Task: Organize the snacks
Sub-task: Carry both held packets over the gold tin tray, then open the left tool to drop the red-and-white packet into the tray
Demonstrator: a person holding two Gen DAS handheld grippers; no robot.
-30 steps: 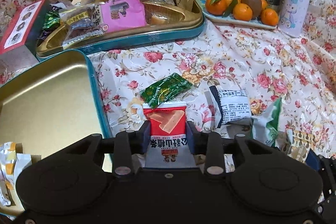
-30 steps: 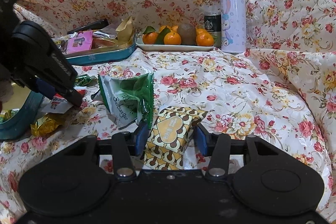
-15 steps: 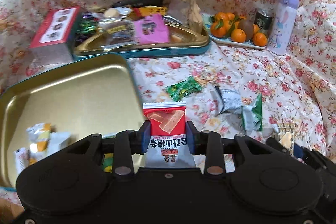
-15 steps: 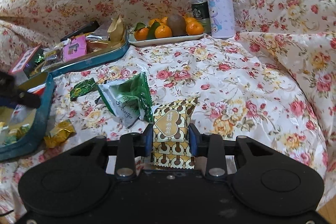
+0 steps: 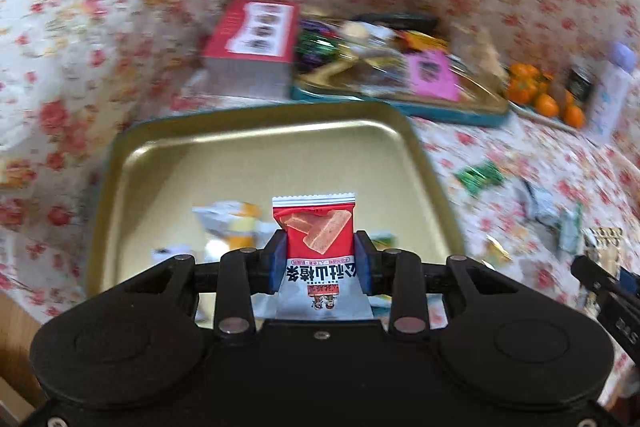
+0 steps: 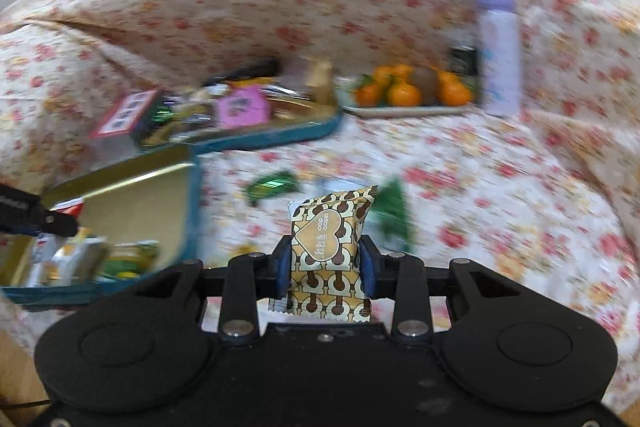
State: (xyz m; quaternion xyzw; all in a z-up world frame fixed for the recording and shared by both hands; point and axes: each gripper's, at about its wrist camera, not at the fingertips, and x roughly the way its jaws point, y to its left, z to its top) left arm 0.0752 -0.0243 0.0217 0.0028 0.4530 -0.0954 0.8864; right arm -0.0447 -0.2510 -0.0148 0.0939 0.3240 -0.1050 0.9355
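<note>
My left gripper (image 5: 320,255) is shut on a red and white snack packet (image 5: 314,227) and holds it upright over the open gold tray (image 5: 256,155). A few small packets (image 5: 228,227) lie in that tray. My right gripper (image 6: 325,259) is shut on a yellow packet with a brown pattern and a heart (image 6: 330,227), raised above the floral cloth. In the right wrist view the gold tray (image 6: 136,195) lies at the left, with the tip of the left gripper (image 6: 40,219) over it.
A second tin (image 5: 400,103) heaped with snacks stands behind the tray, with a red box (image 5: 252,39) at its left. Loose packets (image 5: 478,175) lie on the cloth. A plate of oranges (image 6: 400,91) and a purple bottle (image 6: 498,51) stand at the back right.
The left gripper has carried the red packet leftward from the cloth to over the gold tray. The right gripper has shut on the patterned packet and lifted it off the cloth.
</note>
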